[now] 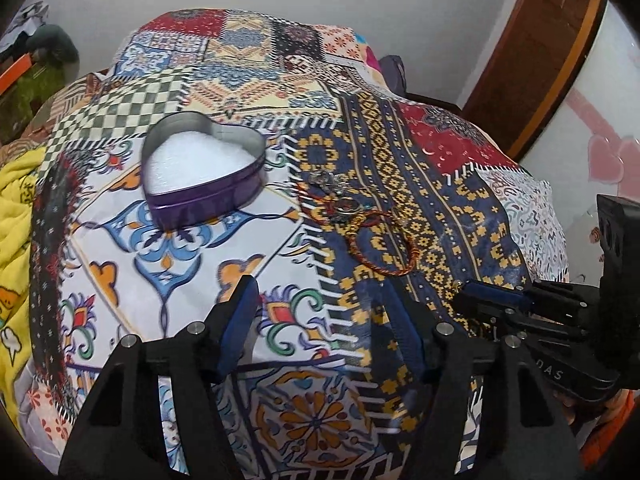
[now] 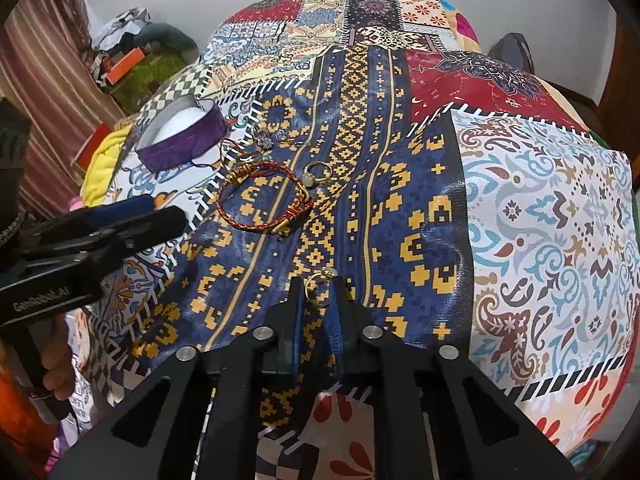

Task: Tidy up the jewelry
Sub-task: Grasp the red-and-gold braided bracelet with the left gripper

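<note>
A purple heart-shaped tin (image 1: 204,168) with white padding stands open on the patchwork bedspread; it also shows in the right wrist view (image 2: 180,136). A red-and-gold cord bracelet (image 2: 262,196) lies on the blue-and-yellow patch, also in the left wrist view (image 1: 380,246). A gold ring with a pale stone (image 2: 316,174) lies beside it. Small silver pieces (image 2: 270,136) and a red-thread pendant (image 1: 344,204) lie nearer the tin. My right gripper (image 2: 318,290) is shut on a gold ring (image 2: 316,289). My left gripper (image 1: 320,300) is open and empty, in front of the bracelet.
The bed is covered by the patchwork bedspread (image 2: 540,208). A yellow blanket (image 1: 16,208) lies at the left edge. Clutter and an orange box (image 2: 124,60) sit on the floor beyond. A wooden door frame (image 1: 540,60) stands at the right.
</note>
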`<state>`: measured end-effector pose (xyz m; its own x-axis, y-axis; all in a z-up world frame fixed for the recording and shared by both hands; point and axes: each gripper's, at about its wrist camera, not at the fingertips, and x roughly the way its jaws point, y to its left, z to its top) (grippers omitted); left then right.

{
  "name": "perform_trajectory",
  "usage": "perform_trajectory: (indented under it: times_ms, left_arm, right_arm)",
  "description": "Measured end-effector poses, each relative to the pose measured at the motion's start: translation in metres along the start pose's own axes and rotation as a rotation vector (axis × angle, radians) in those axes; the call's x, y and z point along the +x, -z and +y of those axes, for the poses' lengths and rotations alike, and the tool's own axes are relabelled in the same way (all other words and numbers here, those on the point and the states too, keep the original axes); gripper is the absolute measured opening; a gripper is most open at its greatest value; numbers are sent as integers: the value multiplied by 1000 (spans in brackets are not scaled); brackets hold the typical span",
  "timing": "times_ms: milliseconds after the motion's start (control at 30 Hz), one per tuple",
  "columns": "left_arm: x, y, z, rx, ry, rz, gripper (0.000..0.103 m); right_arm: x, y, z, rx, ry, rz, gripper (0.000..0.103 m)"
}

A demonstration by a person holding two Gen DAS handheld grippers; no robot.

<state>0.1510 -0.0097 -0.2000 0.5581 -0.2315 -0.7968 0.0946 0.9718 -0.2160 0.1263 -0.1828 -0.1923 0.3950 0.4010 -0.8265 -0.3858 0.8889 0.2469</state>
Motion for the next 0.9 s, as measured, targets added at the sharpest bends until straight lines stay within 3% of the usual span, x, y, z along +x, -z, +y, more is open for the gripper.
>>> perform_trajectory:
  times_ms: [300, 500, 667, 733, 800, 900]
  left_arm:
    - [16, -17, -20, 73, 23, 30, 64]
    - [43, -24, -34, 119, 42, 104, 64]
    - [61, -23, -49, 212, -30, 92, 66]
    - [65, -23, -53, 240, -46, 81, 66]
    - [66, -24, -55, 251, -52, 71, 62]
    - [65, -25, -50, 242, -44, 59, 47]
  right_arm:
    - [-16, -5, -8, 29, -12, -59, 6]
    - [-24, -7, -11, 28, -7, -83, 6]
    - [-18, -7, -14, 35, -32, -48, 7]
    - [-16, -7, -16, 51, -53, -29, 22]
    - [-14, -7, -16, 60, -72, -29, 31]
    - [-12, -7, -11, 31, -48, -31, 31]
